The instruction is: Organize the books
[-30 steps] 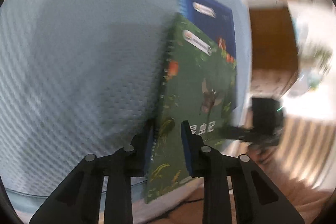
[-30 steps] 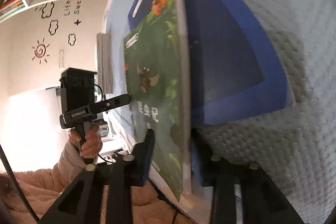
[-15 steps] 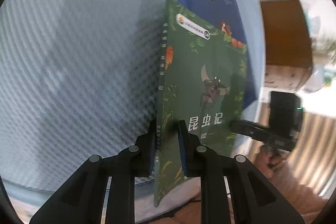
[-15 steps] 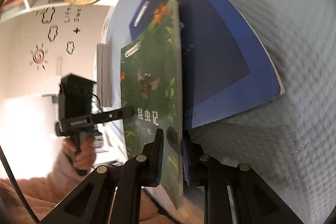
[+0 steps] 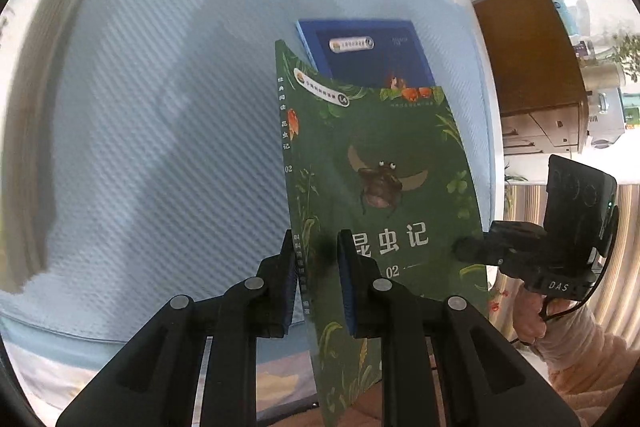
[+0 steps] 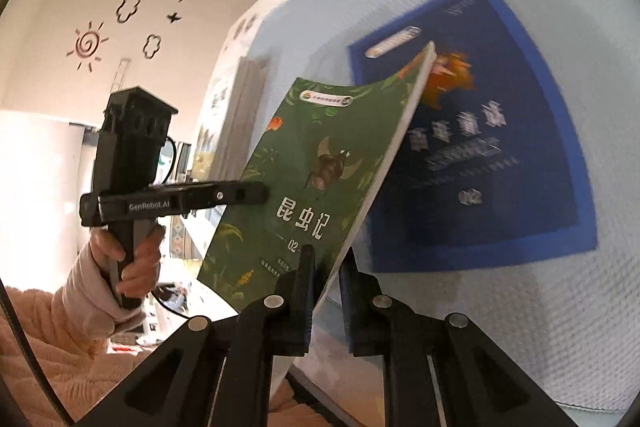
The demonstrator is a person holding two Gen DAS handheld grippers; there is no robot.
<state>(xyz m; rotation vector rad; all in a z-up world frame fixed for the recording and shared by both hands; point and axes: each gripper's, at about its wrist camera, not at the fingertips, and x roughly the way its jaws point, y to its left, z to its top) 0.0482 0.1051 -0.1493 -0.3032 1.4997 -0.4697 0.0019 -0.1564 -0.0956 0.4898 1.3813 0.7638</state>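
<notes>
Pale blue quilted bedding [image 5: 168, 99] filled the left wrist view; on it a blue book [image 5: 372, 55] lay flat, and a green book [image 5: 380, 195] was held lifted above it, tilted up; the left gripper [image 5: 316, 283] was clamped on the spine edge, nearly shut; the right gripper [image 5: 520, 251] was seen on the opposite edge; compared with a second before, the green book was raised higher and more of its cover was shown. Turning to the right wrist view, the right gripper [image 6: 326, 291] was closed on the page edge of the green book [image 6: 316, 167], its jaws having just been closing onto it; the blue book [image 6: 500, 147] was left on the bedding [image 6: 520, 327]; the left gripper [image 6: 256, 194] was seen pinching the spine. For a clean lift, both grips should be kept firm and raised together, so the thin book was not bent or twisted.
</notes>
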